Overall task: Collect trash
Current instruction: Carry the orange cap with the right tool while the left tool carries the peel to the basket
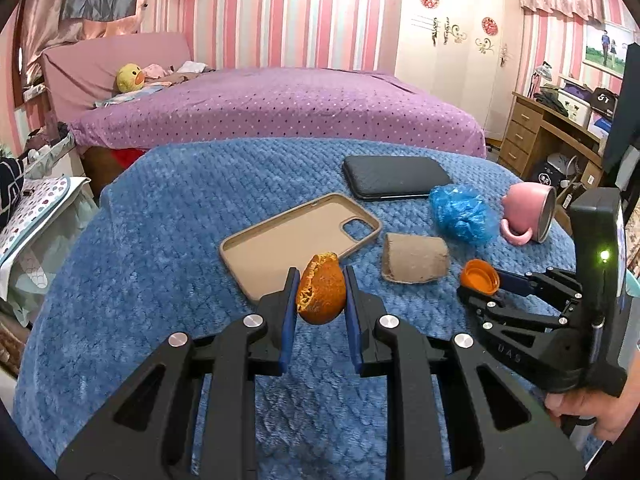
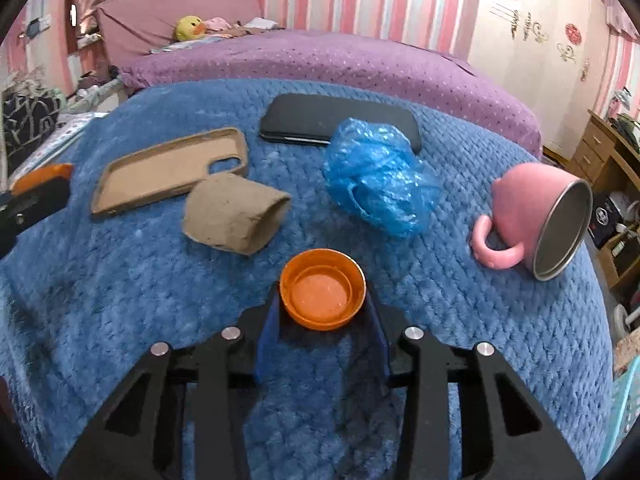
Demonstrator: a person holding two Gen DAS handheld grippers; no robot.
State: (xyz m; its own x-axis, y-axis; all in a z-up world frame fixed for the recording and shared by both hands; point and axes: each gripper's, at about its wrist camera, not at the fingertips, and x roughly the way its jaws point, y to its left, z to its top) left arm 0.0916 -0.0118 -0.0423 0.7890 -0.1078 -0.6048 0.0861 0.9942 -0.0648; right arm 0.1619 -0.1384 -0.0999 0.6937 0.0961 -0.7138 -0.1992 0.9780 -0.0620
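An orange peel (image 1: pixel 321 295) is clamped in the left gripper (image 1: pixel 321 300) and an orange cap (image 2: pixel 322 289) between the right gripper (image 2: pixel 322 312) fingers, both held for disposal.

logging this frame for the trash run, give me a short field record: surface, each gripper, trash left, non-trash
surface: blue blanket
left gripper: shut on orange peel, lifted off the blanket
right gripper: jaws around orange bottle cap, cap open side up
trash left: flattened cardboard tube, blue plastic bag
non-trash: tan phone case, black phone, pink mug on its side
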